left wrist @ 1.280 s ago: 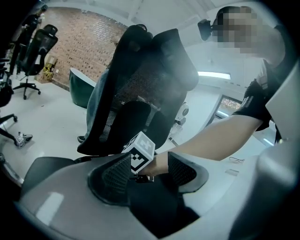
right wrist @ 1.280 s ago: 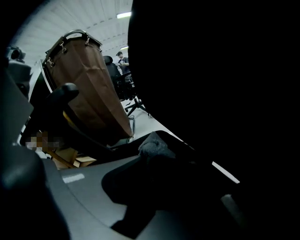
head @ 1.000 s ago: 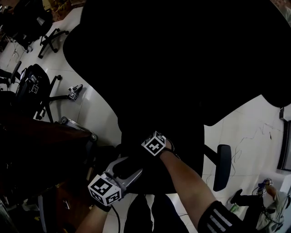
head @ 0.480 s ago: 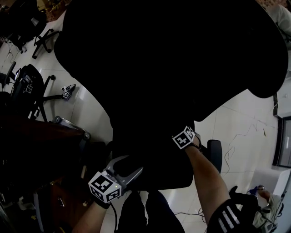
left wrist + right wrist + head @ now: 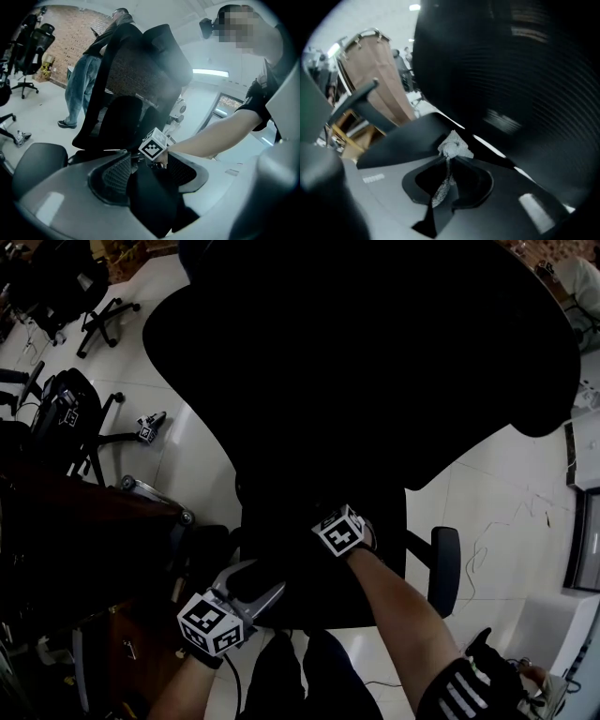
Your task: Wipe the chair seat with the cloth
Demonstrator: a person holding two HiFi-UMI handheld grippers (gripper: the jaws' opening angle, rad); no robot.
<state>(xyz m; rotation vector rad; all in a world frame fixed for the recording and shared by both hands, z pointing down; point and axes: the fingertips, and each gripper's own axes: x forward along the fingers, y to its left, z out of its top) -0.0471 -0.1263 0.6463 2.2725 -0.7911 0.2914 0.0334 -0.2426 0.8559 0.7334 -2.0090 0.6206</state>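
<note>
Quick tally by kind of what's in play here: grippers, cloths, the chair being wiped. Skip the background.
Hand-held grippers: 2 (left hand-held gripper, right hand-held gripper)
Pale grey crumpled cloth: 1, clamped in the right one
Black mesh-backed office chair: 1
Total: 4

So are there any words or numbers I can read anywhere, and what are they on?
There is no text here that can be read.
Marker cubes: only black-and-white square patterns, no letters or numbers.
Pale strip on the grey body in the right gripper view: too blurred to read, if it is print at all.
</note>
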